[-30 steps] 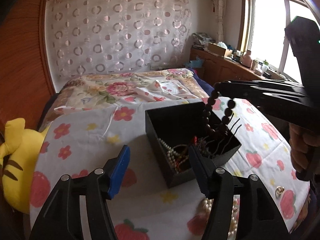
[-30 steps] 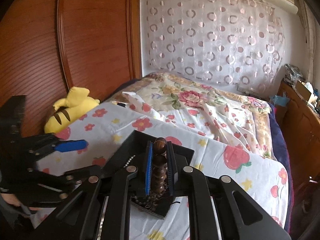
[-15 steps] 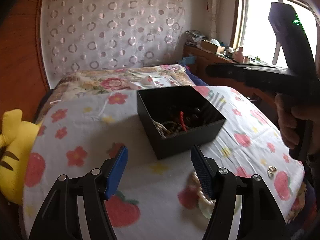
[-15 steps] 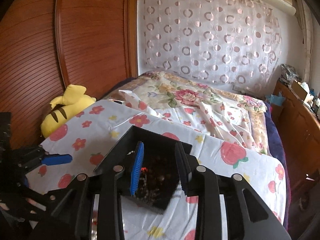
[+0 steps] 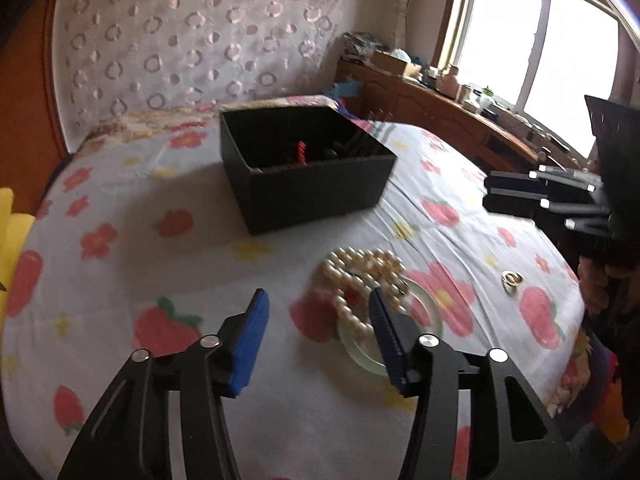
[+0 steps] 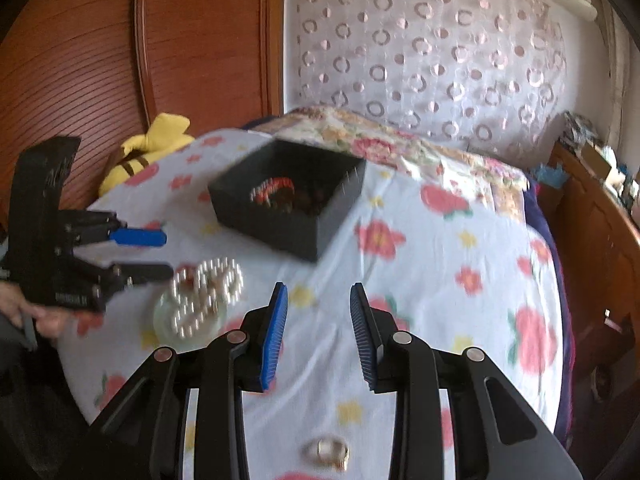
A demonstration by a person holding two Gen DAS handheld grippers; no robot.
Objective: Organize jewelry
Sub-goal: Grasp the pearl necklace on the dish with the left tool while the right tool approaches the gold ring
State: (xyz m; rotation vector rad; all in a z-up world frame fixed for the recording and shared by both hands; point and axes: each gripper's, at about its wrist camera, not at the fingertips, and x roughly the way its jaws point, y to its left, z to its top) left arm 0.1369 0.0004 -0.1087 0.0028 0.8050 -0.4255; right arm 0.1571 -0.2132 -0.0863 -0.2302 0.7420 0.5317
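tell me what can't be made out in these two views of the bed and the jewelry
- Contents of the black box: left wrist view, the near wall hides all but a red piece; right wrist view, motion blur smears them.
- Gold rings: right wrist view, blurred; left wrist view, too small to count.
- Glass dish: left wrist view, partly behind the left gripper finger and the pearl necklace.
- Right gripper: left wrist view, jaws seen edge-on.

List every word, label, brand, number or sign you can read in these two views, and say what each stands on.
None can be read.
Left gripper: a faint pale line of print low on its black body, too blurred to read.
Black jewelry box: no print visible.
Items on the sideboard by the window: too small to tell.
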